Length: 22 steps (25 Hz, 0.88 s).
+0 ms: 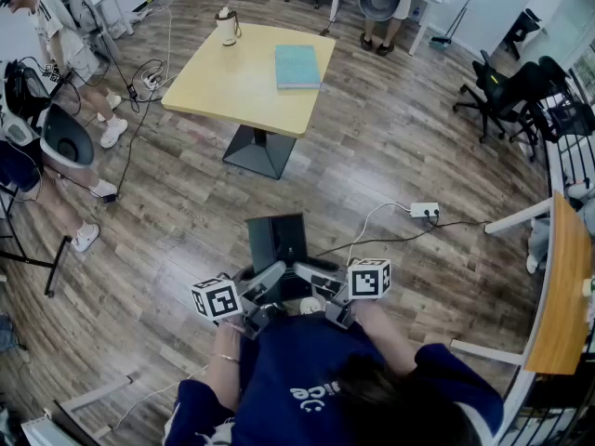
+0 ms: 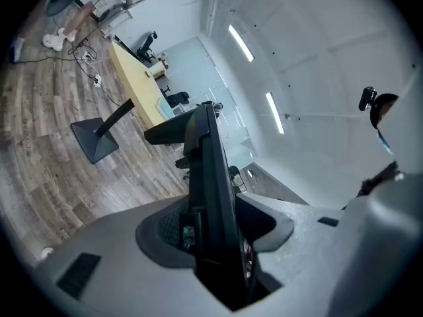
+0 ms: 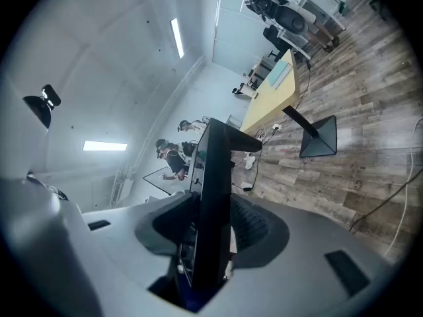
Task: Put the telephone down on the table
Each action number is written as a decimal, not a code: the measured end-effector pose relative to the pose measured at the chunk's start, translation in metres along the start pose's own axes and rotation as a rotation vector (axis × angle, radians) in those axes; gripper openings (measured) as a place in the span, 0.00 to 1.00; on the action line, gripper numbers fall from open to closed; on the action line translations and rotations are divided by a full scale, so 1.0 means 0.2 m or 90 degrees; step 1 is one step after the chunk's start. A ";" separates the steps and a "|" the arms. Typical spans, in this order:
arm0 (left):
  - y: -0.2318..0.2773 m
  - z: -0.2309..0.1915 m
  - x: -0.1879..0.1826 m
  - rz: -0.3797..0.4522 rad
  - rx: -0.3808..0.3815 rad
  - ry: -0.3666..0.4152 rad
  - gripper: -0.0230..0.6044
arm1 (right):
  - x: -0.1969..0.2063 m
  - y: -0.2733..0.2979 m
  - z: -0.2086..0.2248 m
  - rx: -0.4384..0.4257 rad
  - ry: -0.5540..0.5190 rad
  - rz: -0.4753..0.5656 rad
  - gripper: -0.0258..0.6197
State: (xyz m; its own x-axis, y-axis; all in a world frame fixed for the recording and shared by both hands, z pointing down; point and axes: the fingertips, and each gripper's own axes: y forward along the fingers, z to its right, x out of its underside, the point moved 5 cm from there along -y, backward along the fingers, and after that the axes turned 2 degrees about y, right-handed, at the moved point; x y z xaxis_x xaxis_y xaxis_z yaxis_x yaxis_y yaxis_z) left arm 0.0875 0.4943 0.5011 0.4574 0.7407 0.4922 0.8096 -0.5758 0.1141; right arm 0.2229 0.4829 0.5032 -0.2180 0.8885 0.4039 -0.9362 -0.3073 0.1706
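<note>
Far left: a person in pale clothes and white shoes [image 1: 65,35] stands on the brown wood-plank floor [image 1: 177,203], with black cables trailing beside them.
Table: a pale yellow square-topped table [image 1: 237,86] on a black pedestal foot stands ahead of the wearer, well apart from both grippers. The left gripper view shows it tilted in the background [image 2: 135,88], the right gripper view likewise [image 3: 274,101].
On the table: a small white jug or kettle [image 1: 226,26] at the far left corner and a flat teal book [image 1: 297,66] towards the right side.
Left gripper: the grey two-jaw left gripper [image 1: 276,275] with its marker cube is held close to the wearer's body. In its own view [image 2: 218,223] the jaws are partly closed and clamped on the two faces of the telephone, which stands edge-on between them.
Telephone: a black, flat, slab-shaped telephone [image 1: 276,240] is held up off the floor just in front of the wearer, gripped from both sides and nowhere near the table top. It rises out of the jaws as a thin dark edge in the left gripper view [image 2: 208,164] and in the right gripper view [image 3: 215,190].
Right gripper: the matching grey right gripper [image 1: 307,272] meets the telephone from the other side. In its own view [image 3: 215,236] the jaws stand about half closed and pinch the slab between the ribbed pads.
Power strip: a white socket block [image 1: 424,210] lies on the floor to the right, with a white lead and a black lead running from it.
Far right: black office chairs [image 1: 502,91] stand by the wall.
</note>
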 end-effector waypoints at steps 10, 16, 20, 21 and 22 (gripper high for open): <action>-0.02 -0.04 -0.02 -0.037 0.020 0.001 0.35 | 0.03 0.05 -0.02 0.036 -0.009 0.006 0.32; -0.07 -0.11 -0.09 -0.072 0.057 0.006 0.35 | 0.06 0.13 -0.03 0.049 -0.003 0.053 0.33; -0.11 -0.13 -0.14 -0.087 0.068 0.007 0.35 | 0.06 0.19 -0.05 0.051 0.001 0.078 0.33; -0.12 -0.14 -0.14 -0.089 0.069 0.006 0.35 | 0.07 0.20 -0.06 0.052 0.003 0.081 0.33; -0.13 -0.14 -0.15 -0.091 0.069 0.006 0.35 | 0.08 0.21 -0.06 0.053 0.005 0.083 0.33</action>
State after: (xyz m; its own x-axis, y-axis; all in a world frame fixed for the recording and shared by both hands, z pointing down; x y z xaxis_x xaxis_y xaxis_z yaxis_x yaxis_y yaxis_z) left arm 0.0432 0.4772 0.5078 0.3317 0.8084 0.4862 0.9011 -0.4240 0.0904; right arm 0.1767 0.4876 0.5063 -0.3394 0.8417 0.4199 -0.8739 -0.4473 0.1904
